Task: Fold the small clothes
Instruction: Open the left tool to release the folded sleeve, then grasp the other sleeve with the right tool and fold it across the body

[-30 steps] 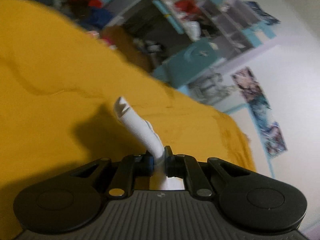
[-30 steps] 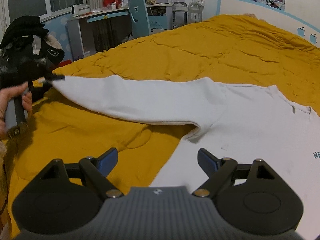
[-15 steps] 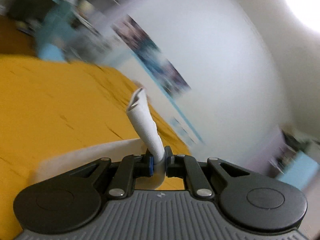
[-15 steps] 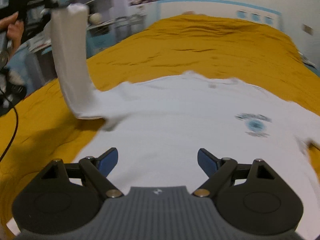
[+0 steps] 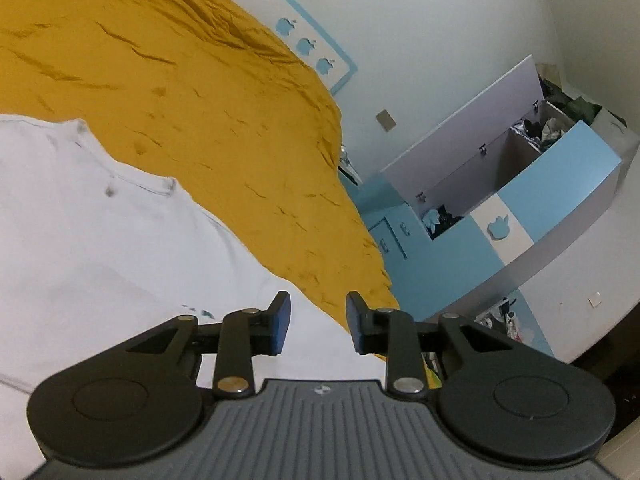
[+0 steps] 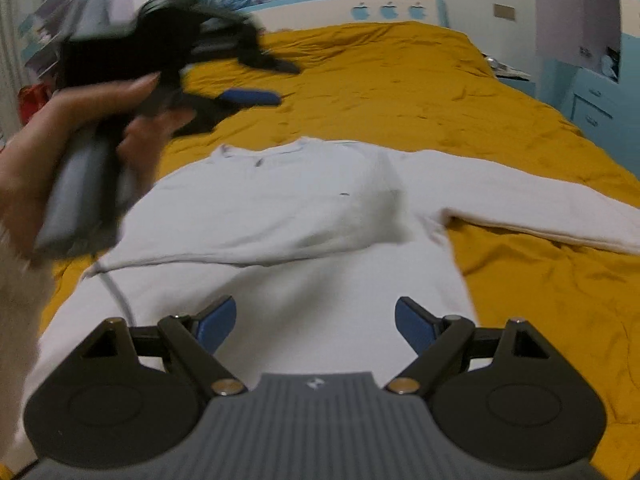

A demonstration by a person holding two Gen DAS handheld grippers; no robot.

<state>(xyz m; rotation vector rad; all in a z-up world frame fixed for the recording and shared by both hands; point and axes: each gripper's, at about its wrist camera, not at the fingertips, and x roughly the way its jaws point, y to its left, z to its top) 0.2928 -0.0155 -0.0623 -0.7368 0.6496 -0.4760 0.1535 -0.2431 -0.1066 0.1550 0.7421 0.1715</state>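
One sleeve folded across the chest, other sleeve stretched out flat.
White long-sleeved sweatshirt (image 6: 304, 216) lay on the mustard-yellow bed quilt (image 6: 440, 92); left gripper (image 5: 316, 322) fingers were opening, nothing between them, right gripper (image 6: 316, 326) fingers released and empty. Risk: loose folded sleeve (image 6: 240, 236) could slide off if the cloth got tugged while taking the right sleeve (image 6: 540, 208).

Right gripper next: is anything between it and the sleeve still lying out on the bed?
Nothing visible. The right gripper hangs open above the white shirt's body, and the unfolded sleeve lies flat on the yellow bedspread to its right with nothing on it. The left gripper, jaws opening and empty, is off to the left.
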